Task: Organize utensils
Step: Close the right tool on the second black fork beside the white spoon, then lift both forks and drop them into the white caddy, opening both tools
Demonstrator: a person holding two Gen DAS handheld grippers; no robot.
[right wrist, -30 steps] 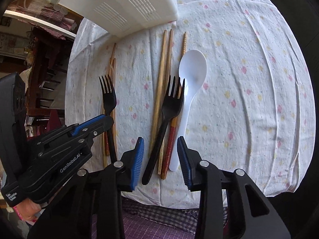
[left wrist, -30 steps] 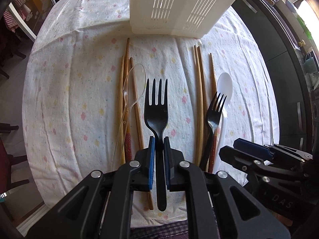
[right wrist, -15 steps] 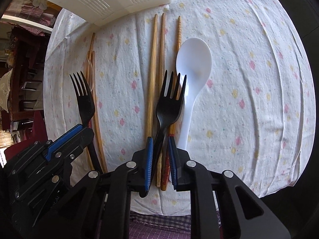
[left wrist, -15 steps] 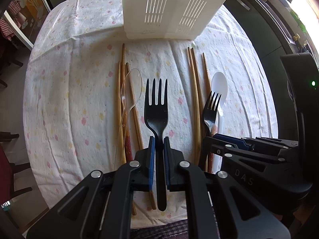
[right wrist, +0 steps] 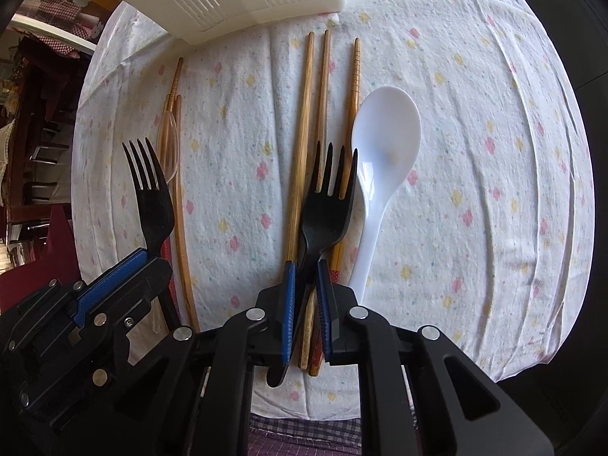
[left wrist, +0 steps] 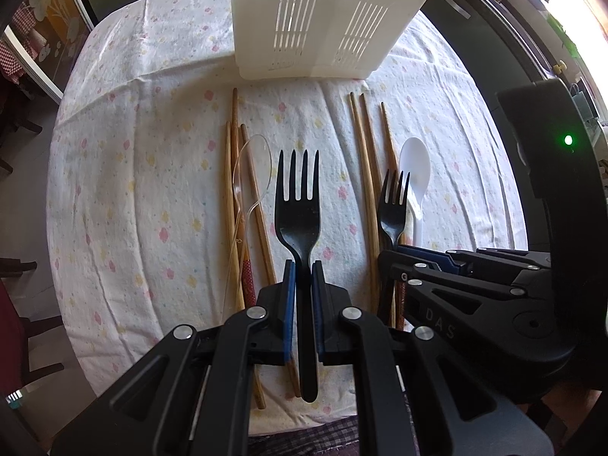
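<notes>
My left gripper [left wrist: 301, 266] is shut on the handle of a black plastic fork [left wrist: 298, 205], held tines forward above the tablecloth. My right gripper [right wrist: 306, 266] is shut on a second black fork [right wrist: 326, 209], also tines forward; this fork shows in the left wrist view [left wrist: 394, 205]. A white plastic spoon [right wrist: 380, 159] lies just right of it. A clear plastic spoon [left wrist: 250, 167] lies on the left chopsticks [left wrist: 231, 190]. More wooden chopsticks [right wrist: 307, 121] lie under the right fork. A white slotted utensil basket [left wrist: 326, 19] stands at the far side.
The table carries a white floral tablecloth [left wrist: 144, 174]; its near edge runs just below the grippers. Dark chairs [left wrist: 15, 266] stand to the left, a dark counter [left wrist: 494, 76] to the right. The two grippers sit close side by side.
My right gripper moved forward and shut on the second black fork, lifting it off the chopsticks. My left gripper kept its fork and edged nearer the basket.
</notes>
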